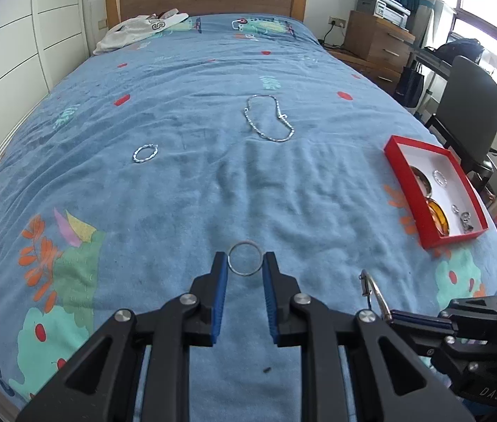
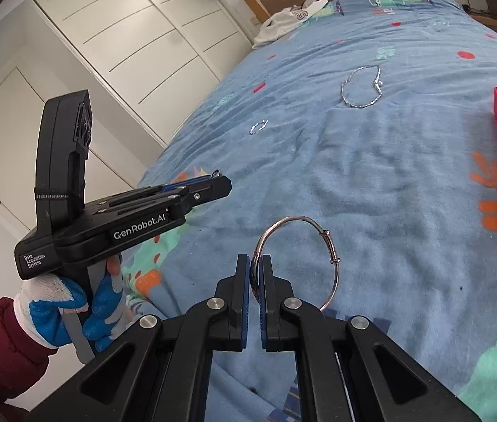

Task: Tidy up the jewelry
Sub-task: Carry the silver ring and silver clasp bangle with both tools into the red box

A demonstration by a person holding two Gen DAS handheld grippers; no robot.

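Red box [image 1: 401,165] at bed's right edge already has several pcs. L gripper [image 1: 245,263] pinches a ring [image 1: 244,258], R gripper [image 2: 256,270] clamps a bangle [image 2: 297,242], both above the bedspread [image 1: 185,193]. Left: chain necklace [image 1: 269,118] and twisted bracelet [image 1: 145,153] mid-bed.

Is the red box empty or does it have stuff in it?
Not empty. The red box has no lid and holds an amber bangle and small silver rings.

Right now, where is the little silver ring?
The silver ring sits pinched between the left gripper fingertips in the left wrist view, held above the blue bedspread, left of the red box.
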